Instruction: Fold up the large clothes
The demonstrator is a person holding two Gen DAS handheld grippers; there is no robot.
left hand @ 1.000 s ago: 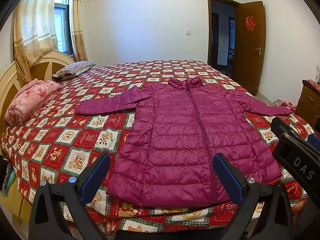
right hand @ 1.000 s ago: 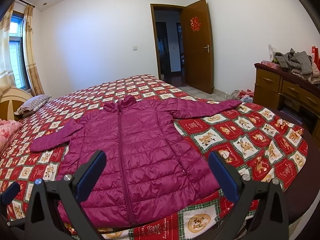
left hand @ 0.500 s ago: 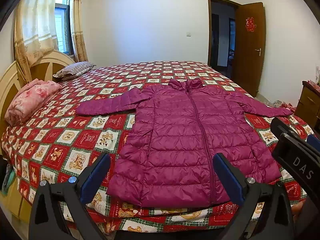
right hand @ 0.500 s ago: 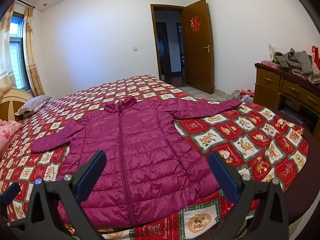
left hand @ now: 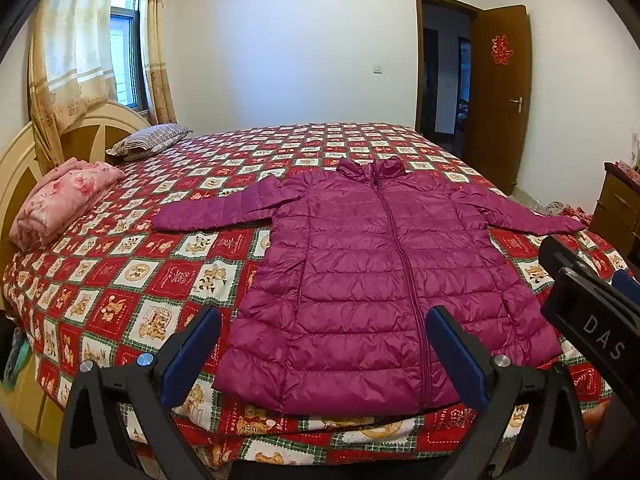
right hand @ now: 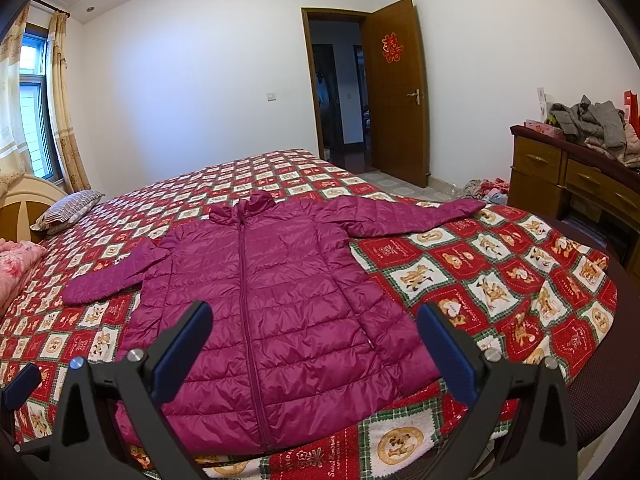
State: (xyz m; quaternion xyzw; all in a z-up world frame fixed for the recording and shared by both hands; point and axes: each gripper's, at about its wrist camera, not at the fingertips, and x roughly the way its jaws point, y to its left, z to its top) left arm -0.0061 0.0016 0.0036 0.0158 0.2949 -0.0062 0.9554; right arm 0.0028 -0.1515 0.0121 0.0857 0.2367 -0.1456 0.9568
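Nothing has moved: both hand-held grippers (left hand: 322, 352) (right hand: 314, 346) stay apart above the jacket (left hand: 380, 280), hem partly hidden.

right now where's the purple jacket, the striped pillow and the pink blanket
purple jacket (left hand: 360, 280): left wrist view, on its quilted front panel.
striped pillow (left hand: 150, 145): left wrist view, on its top face.
pink blanket (left hand: 64, 200): left wrist view, on the folded bundle's top.

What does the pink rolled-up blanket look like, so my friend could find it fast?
Start at the big bed with the red teddy-bear cover. By its cream headboard, the pink blanket lies beside a striped pillow. It alone is flowery pink; the jacket is plain purple.
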